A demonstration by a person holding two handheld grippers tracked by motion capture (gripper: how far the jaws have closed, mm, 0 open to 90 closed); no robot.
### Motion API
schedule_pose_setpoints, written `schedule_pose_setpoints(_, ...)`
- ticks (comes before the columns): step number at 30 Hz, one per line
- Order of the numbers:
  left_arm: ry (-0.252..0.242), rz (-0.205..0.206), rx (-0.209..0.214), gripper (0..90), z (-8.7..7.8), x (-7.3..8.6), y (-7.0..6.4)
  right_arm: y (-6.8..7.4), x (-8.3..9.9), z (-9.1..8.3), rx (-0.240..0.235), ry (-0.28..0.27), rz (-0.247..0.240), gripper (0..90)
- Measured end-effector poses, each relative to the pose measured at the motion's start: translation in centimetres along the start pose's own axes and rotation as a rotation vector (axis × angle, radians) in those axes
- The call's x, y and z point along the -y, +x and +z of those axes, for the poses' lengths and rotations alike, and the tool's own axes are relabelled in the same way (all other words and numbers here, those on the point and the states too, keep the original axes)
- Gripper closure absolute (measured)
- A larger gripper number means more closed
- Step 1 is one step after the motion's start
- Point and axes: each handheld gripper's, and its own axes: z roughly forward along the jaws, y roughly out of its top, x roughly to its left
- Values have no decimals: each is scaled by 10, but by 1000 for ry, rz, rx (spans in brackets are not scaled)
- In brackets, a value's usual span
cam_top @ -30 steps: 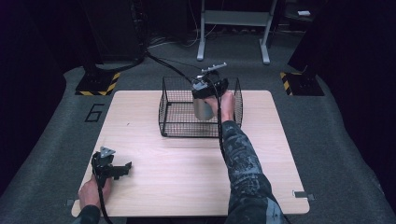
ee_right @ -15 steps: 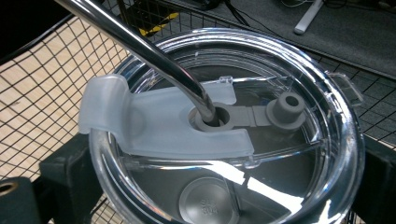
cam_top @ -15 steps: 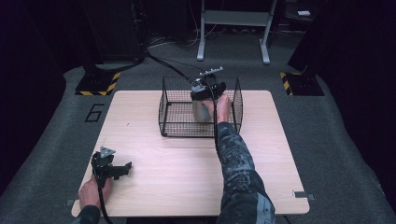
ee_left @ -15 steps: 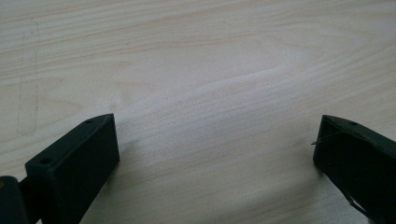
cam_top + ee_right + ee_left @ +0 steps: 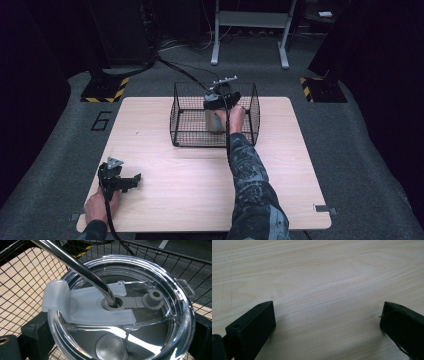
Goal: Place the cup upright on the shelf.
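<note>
Presently the right gripper (image 5: 219,102) clamps the lidded tumbler (image 5: 120,315) upright inside the wire basket (image 5: 182,117), straw (image 5: 82,270) tilted. The left gripper (image 5: 125,181) rests wide open, empty, on the table (image 5: 190,185), well apart.

Tumbler (image 5: 216,121) body in the high view is mostly masked by the right tool (image 5: 220,99) and the right hand (image 5: 235,117); its shape can't be made out at centre frame. In the right gripper view the tumbler's lid (image 5: 120,310) is cut off at the bottom edge, and the metal straw (image 5: 75,266) runs out of the upper left corner. Jaw contact with the tumbler walls is hidden under the lid rim. Left tool (image 5: 324,327) jaws are cropped by the bottom and side edges. The person is cut off at the bottom of the high view. Wire basket (image 5: 186,112) far wall is partly hidden behind the tool.
</note>
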Motion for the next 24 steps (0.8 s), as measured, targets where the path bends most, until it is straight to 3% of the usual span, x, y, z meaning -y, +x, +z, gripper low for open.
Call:
schedule_pose_setpoints(8,-19,-3,-7,1,1,1,-1,0,6,1,-3,7,-9,36)
schedule_pose_setpoints(14,-20,-6,-9,1,2,1,-1,-4,16,-5,-23,-2,20,35)
schedule_pose_setpoints(15,-14,6,-9,1,1,1,0,-3,15,-7,-31,11,-10,35)
schedule_pose_setpoints(24,-20,-2,-10,0,2,1,0,0,13,-6,-18,20,-12,35)
